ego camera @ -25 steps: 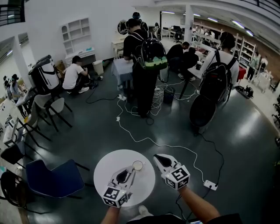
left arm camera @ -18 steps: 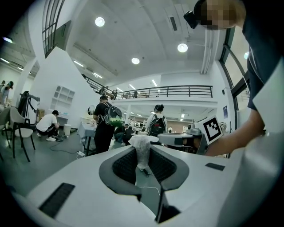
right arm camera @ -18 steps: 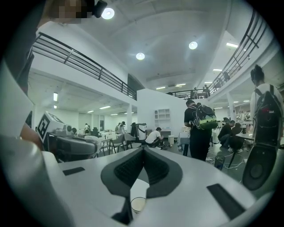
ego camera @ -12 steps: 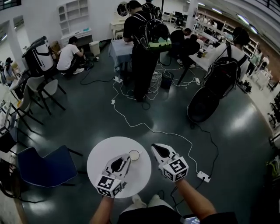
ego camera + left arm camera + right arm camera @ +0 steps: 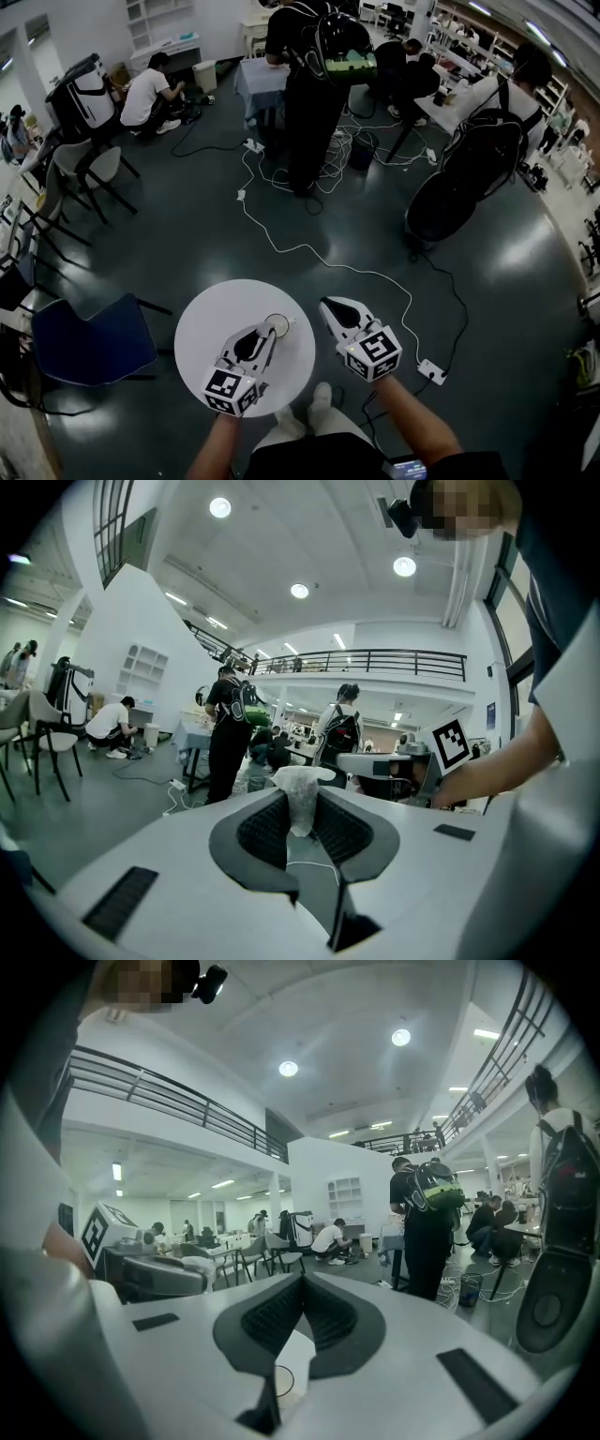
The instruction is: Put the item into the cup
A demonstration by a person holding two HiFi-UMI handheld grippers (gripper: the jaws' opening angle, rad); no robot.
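A small white cup (image 5: 277,325) stands on the round white table (image 5: 206,328), toward its right side. My left gripper (image 5: 269,332) hovers over the table with its tips right beside the cup. In the left gripper view its jaws are shut on a crumpled white item (image 5: 300,797) that sticks up past the tips. My right gripper (image 5: 328,306) hangs just off the table's right edge, jaws shut with nothing between them. In the right gripper view the left gripper (image 5: 155,1274) shows at the left, and the cup's rim (image 5: 281,1382) shows low between the jaws.
A blue chair (image 5: 89,342) stands left of the table. A white cable (image 5: 309,248) runs across the dark floor to a power strip (image 5: 431,371) at the right. Several people (image 5: 314,94) stand or sit farther back. My shoes (image 5: 319,398) are under the table's near edge.
Both grippers have come down and forward toward the table. The left gripper's tips with the white item are closer to the cup. The head view has tilted further down.
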